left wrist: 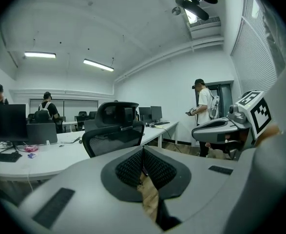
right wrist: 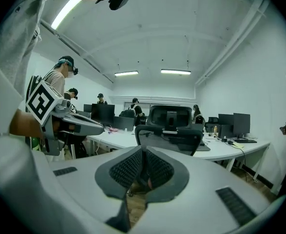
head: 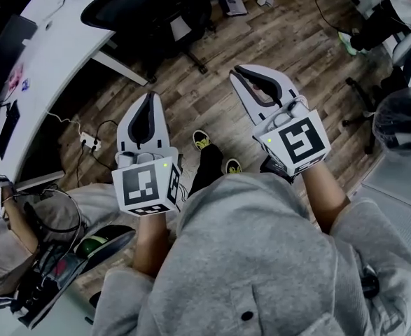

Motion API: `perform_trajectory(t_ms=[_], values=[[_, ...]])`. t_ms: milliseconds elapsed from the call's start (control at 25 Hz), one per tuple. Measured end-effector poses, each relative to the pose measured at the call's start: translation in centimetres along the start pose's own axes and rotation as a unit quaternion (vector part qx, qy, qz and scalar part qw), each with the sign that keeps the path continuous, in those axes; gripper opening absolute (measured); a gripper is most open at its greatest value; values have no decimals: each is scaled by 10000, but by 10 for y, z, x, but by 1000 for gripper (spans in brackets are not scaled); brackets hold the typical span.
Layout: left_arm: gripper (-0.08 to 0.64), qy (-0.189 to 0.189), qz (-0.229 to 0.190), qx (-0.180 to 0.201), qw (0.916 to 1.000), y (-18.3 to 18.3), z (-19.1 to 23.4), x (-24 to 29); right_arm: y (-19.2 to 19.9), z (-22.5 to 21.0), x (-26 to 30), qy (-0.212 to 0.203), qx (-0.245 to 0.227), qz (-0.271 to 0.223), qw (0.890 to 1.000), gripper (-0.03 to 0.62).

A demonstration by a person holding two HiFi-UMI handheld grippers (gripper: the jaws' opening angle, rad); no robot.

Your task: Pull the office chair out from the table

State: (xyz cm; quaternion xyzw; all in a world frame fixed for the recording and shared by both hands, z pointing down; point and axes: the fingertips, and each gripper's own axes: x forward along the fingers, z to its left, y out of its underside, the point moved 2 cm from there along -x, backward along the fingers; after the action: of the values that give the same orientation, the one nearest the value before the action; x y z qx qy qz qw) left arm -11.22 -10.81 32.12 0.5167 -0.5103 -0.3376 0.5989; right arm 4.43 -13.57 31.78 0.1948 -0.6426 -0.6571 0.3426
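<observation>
One black office chair [head: 131, 9], mesh-backed and topped by a headrest, is seen drawn up to the curved edge of the white surface [head: 58, 47], its wheeled base on the wooden floor [head: 212, 103]. Bare floor is left between it and the left gripper [head: 150, 102] and right gripper [head: 244, 75], whose fingers are pressed together on nothing, apart from the chair.

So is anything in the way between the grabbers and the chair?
No, nothing visible. Only wooden floor lies between the left gripper, the right gripper and the office chair at the table. Both grippers are shut and empty, not yet touching it.
</observation>
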Motion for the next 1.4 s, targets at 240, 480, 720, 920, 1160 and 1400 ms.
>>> perform_trajectory(t_ms=[240, 480, 720, 920, 1160, 1400], values=[[14, 55, 23, -74, 10000, -7, 27, 34, -12, -7, 47, -113, -170, 34, 9998, 46], [12, 116, -35, -90, 9999, -16, 54, 58, -21, -18, 78, -10, -215, 101, 9997, 46], [13, 179, -89, -85, 9998, -21, 76, 76, -26, -23, 104, 92, -242, 125, 9996, 46], [14, 221, -133, -70, 9996, -24, 92, 88, -30, -28, 120, 212, -217, 101, 9995, 46], [13, 292, -169, -89, 9994, -23, 114, 96, -32, -24, 141, 319, -201, 107, 9992, 46], [14, 307, -188, -132, 9993, -20, 124, 100, -37, -21, 149, 360, -255, 104, 9990, 46]])
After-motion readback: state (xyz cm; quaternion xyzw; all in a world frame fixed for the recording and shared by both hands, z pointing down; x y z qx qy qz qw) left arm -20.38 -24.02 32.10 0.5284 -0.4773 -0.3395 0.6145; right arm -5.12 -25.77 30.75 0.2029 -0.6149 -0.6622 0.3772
